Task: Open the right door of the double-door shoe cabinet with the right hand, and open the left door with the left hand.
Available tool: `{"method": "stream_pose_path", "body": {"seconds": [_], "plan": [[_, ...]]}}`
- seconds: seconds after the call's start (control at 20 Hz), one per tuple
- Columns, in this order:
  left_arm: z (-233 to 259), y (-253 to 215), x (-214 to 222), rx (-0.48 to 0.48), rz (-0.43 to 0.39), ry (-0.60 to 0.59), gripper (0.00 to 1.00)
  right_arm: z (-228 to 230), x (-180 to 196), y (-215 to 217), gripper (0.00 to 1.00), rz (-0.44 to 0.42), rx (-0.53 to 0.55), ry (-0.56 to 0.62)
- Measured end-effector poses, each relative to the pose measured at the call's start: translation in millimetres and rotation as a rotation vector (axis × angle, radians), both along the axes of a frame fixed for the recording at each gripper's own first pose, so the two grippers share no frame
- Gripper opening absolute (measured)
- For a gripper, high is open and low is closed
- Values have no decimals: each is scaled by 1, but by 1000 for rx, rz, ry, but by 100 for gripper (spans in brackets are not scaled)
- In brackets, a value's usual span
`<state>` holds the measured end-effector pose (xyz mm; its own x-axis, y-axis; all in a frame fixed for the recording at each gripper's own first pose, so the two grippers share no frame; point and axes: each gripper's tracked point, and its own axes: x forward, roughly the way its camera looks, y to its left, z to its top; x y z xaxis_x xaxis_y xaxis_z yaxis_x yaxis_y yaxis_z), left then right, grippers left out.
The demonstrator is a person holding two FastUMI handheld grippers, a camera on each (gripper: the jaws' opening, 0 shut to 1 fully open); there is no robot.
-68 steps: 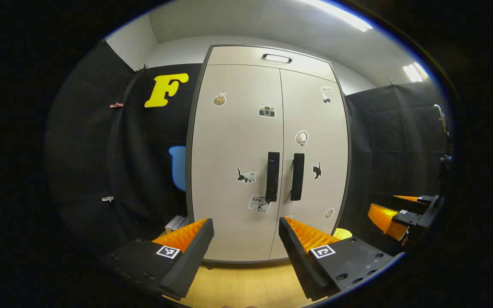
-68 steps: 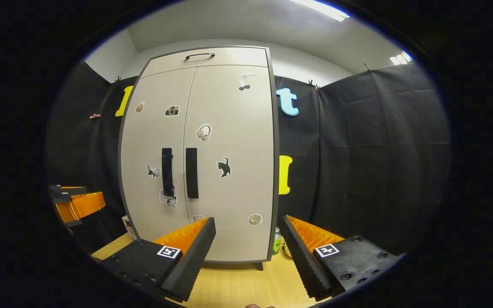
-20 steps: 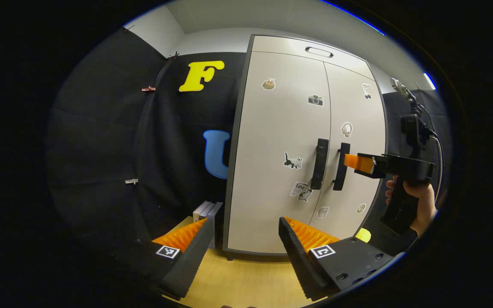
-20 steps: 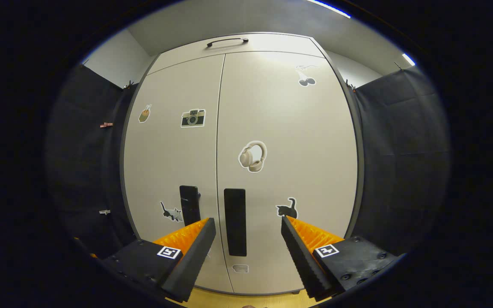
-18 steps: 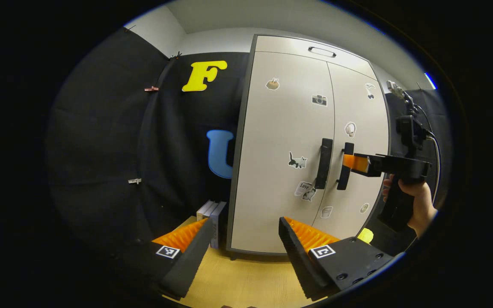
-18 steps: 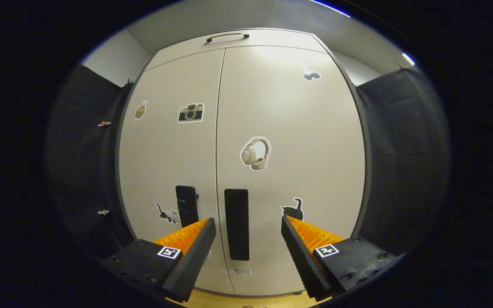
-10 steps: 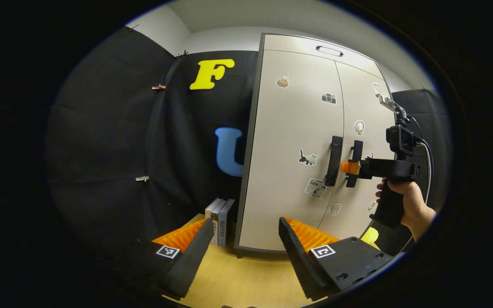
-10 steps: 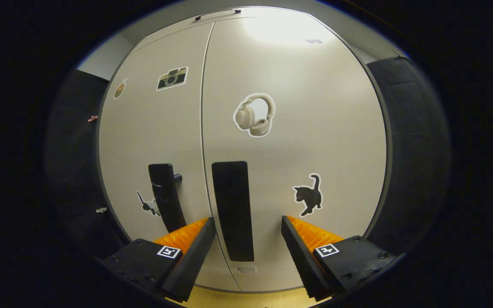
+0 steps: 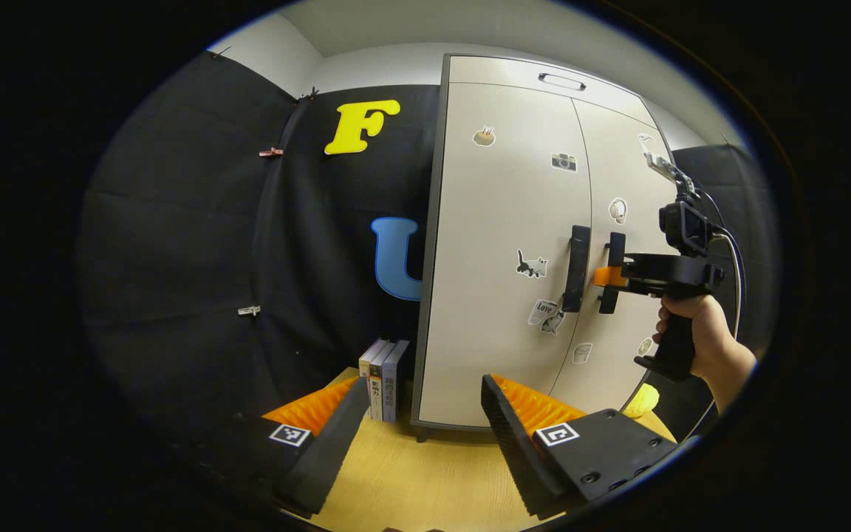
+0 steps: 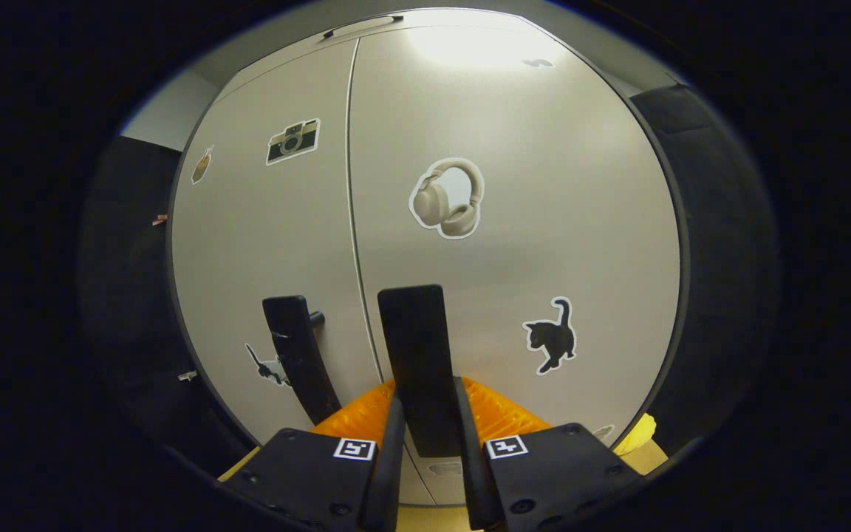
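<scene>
While my left gripper [image 9: 419, 414] waits spread and well left of the cabinet [image 9: 503, 222], my right gripper [image 10: 425, 436] is clamped on the right handle [image 10: 417, 362] just right of the door seam, so I should pull straight back, following the hinge's arc.

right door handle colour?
Black: the flat vertical bar handle on the pale beige right door, clearest in the right gripper view.

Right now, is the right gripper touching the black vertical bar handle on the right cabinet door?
Touching. In the right gripper view, the right gripper has both fingers pressed against the sides of the black vertical bar handle, with no gap showing on either side.
</scene>
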<state>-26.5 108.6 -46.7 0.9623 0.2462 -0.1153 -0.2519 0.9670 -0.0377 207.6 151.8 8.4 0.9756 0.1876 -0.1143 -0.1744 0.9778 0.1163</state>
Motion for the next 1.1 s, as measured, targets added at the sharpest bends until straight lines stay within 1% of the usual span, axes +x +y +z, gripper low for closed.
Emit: {"method": "stream_pose_path", "body": {"seconds": [0.1, 0.15, 0.2, 0.3, 0.7, 0.85, 1.1], "plan": [[0, -1, -3, -10, -3, -3, 95, -2, 2, 1, 27, 24, 2, 14], [-1, -1, -4, -15, -3, -2, 95, -2, -2, 0, 22, 44, 11, 27], [-2, -1, -6, -20, -1, -1, 95, -3, 0, 1, 21, 63, 22, 34], [-3, -3, -8, -30, -3, 0, 95, -2, -3, 2, 10, 83, 16, 39], [5, -12, -16, -6, -16, -10, 95, 2, -20, -6, 11, 125, 41, 33], [7, -23, -10, -4, -41, -12, 95, 6, -32, -15, 11, 144, 37, 28], [15, -46, 5, 0, -96, -23, 95, 9, -47, -29, 11, 147, 30, 41]]}}
